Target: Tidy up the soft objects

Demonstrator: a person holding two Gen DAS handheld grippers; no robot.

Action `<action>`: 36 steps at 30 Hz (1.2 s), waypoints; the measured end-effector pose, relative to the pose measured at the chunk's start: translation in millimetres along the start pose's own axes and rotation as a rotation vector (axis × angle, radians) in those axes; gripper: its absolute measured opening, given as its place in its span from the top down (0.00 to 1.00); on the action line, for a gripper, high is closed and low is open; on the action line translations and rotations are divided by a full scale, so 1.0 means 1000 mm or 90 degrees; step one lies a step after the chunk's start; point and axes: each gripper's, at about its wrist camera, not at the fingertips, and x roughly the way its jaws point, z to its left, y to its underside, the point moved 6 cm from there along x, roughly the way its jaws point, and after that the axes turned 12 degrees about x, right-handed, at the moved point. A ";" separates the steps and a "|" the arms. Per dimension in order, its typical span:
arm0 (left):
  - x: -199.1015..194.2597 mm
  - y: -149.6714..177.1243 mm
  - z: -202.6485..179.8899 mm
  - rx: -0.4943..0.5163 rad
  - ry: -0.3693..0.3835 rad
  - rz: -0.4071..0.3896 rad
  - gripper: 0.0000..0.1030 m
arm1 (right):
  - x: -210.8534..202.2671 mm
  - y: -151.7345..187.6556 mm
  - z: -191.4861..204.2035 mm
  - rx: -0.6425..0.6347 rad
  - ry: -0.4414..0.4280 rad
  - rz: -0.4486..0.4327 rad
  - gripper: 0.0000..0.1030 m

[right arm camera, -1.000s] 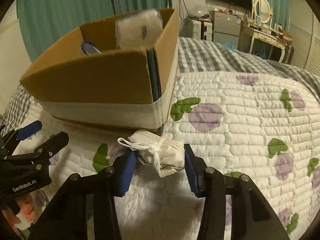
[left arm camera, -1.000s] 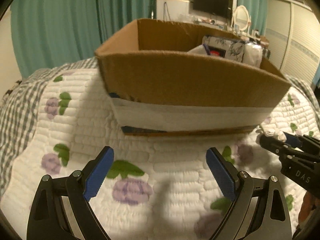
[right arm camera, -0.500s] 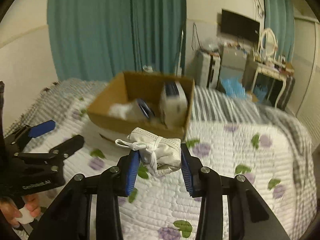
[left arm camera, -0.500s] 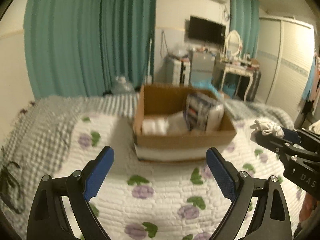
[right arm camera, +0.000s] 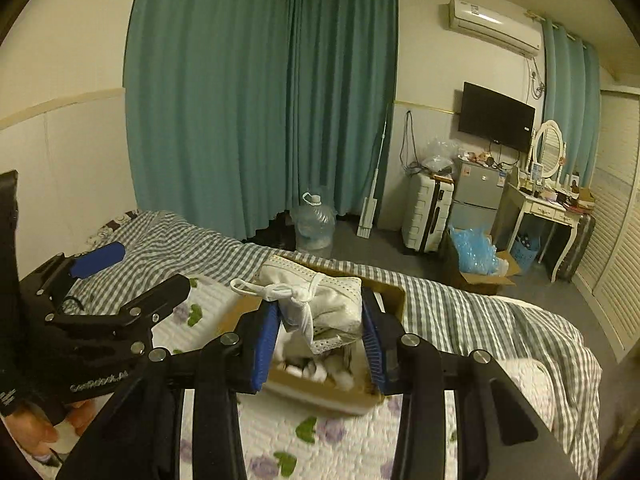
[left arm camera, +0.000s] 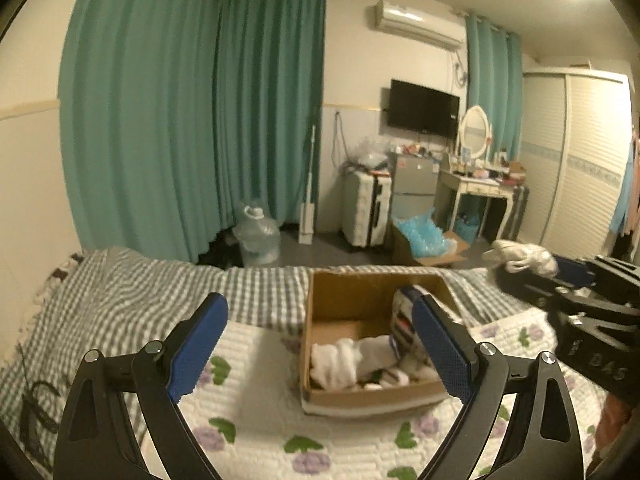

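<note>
Your right gripper (right arm camera: 320,340) pinches a white mesh shoe (right arm camera: 320,300) between its 2 blue pads, above the cardboard box (left arm camera: 360,296). Your left gripper (left arm camera: 320,352) gapes wide, holding nothing. The box on the quilted bed (left arm camera: 248,420) holds soft white items, partly hidden by the fingers.

Bed (left arm camera: 132,280): grey check sheet, floral quilt (left arm camera: 256,432) on top. Cardboard box (left arm camera: 344,292) sits on quilt, 3 o'clock of centre, left-wrist view.

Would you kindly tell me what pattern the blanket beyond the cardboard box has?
The blanket is grey-and-white check, clearest in the right wrist view.
</note>
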 end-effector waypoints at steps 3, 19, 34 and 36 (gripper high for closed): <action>0.028 0.008 0.002 0.009 -0.005 0.017 0.08 | 0.041 0.001 -0.002 0.009 0.004 0.021 0.63; 0.094 0.048 0.017 0.007 -0.021 0.060 0.08 | 0.168 0.059 -0.038 0.056 0.021 0.086 0.15; -0.138 -0.072 0.005 0.010 -0.040 -0.184 0.02 | -0.053 -0.044 -0.038 0.055 0.067 -0.114 0.06; -0.167 -0.076 0.003 0.009 -0.041 -0.210 0.02 | -0.095 -0.054 -0.035 0.065 0.075 -0.145 0.00</action>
